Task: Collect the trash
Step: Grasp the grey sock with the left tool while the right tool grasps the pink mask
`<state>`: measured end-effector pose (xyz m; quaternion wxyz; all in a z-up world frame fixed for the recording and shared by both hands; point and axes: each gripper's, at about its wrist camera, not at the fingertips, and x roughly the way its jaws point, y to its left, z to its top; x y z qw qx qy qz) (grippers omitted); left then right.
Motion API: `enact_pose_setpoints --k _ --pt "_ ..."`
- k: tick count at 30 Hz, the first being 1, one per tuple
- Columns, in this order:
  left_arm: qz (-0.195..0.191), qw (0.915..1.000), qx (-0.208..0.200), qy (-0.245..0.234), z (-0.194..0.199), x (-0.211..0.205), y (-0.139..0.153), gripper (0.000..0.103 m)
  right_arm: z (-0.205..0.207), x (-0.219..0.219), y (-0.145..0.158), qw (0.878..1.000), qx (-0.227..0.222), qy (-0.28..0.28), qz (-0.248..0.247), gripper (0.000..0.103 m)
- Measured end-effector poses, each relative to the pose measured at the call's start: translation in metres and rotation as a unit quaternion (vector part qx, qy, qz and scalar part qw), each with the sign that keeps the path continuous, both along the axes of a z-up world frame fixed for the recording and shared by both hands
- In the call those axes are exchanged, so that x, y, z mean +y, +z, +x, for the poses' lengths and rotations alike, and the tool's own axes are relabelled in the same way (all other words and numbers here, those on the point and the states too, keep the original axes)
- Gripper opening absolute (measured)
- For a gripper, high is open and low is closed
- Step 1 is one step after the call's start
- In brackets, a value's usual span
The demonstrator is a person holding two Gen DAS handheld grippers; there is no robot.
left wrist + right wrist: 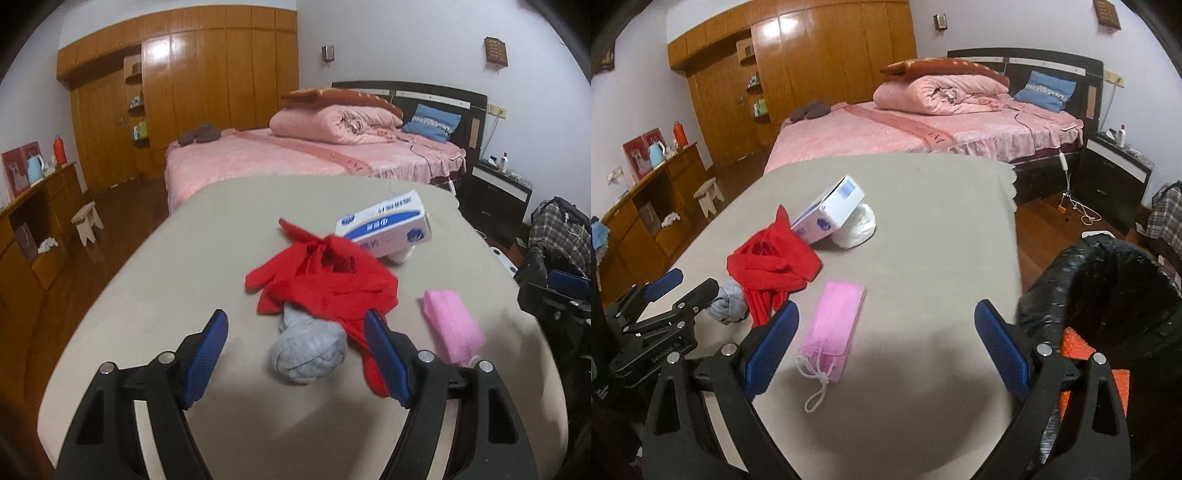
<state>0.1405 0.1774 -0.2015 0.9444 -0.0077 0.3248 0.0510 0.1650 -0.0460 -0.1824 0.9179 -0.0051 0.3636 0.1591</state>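
On the beige table (pixel 166 280) lie a red cloth (pixel 321 280), a balled grey sock (pixel 308 350), a blue-and-white box (pixel 384 225) and a pink pack of masks (pixel 452 326). My left gripper (pixel 295 315) is open and hovers over the sock, which shows between its blue pads (pixel 205 354) without being touched. My right gripper (pixel 886 308) is open above the table, with the pink mask pack (pixel 833 328) just inside its left finger. From the right wrist, the left gripper (pixel 698 280) shows beside the grey sock (pixel 727 302) and red cloth (pixel 772 266).
A bin lined with a black bag (pixel 1108 295) stands off the table's right edge, with an orange textured thing (pixel 1078 347) beside it. The box (pixel 827 214) leans on a white roll (pixel 857 225). Beyond the table stand a pink bed (pixel 295 155) and wooden wardrobes (pixel 207 74).
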Motion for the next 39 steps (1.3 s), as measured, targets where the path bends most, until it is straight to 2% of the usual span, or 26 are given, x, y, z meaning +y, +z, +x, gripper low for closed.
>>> enact_pose_setpoints --k 4,12,15,19,22,29,34,38,39 --pt "-0.016 0.9998 0.015 -0.001 0.008 0.005 -0.011 0.072 0.002 0.007 -0.007 1.000 0.006 0.005 -0.006 0.093" --pt "-0.051 0.9971 0.052 -0.020 0.020 0.009 -0.028 0.058 0.007 0.016 -0.017 1.000 0.017 0.014 -0.014 0.093" --pt "-0.058 0.9956 0.064 -0.035 0.023 0.006 -0.032 0.047 0.007 0.019 -0.020 1.000 0.020 0.016 -0.015 0.093" --pt "-0.057 0.9961 0.057 -0.037 0.021 0.004 -0.031 0.041 0.007 0.023 -0.021 0.999 0.023 0.019 -0.016 0.093" --pt "-0.056 0.9971 0.040 -0.032 0.016 0.007 -0.023 0.041 0.007 0.023 -0.021 0.999 0.023 0.019 -0.015 0.093" --pt "-0.029 0.9992 0.021 -0.018 0.001 0.018 -0.008 0.041 0.009 0.027 -0.024 0.999 0.026 0.018 -0.012 0.093" --pt "-0.028 0.9991 0.018 0.025 -0.001 0.037 -0.010 0.041 0.012 0.037 -0.031 0.999 0.033 0.018 -0.014 0.093" --pt "-0.030 0.9988 0.020 0.035 0.004 0.045 -0.014 0.041 0.019 0.041 -0.037 0.999 0.040 0.018 -0.019 0.093" --pt "-0.028 0.9989 0.021 0.033 0.006 0.044 -0.016 0.041 0.021 0.043 -0.038 0.999 0.043 0.018 -0.020 0.089"
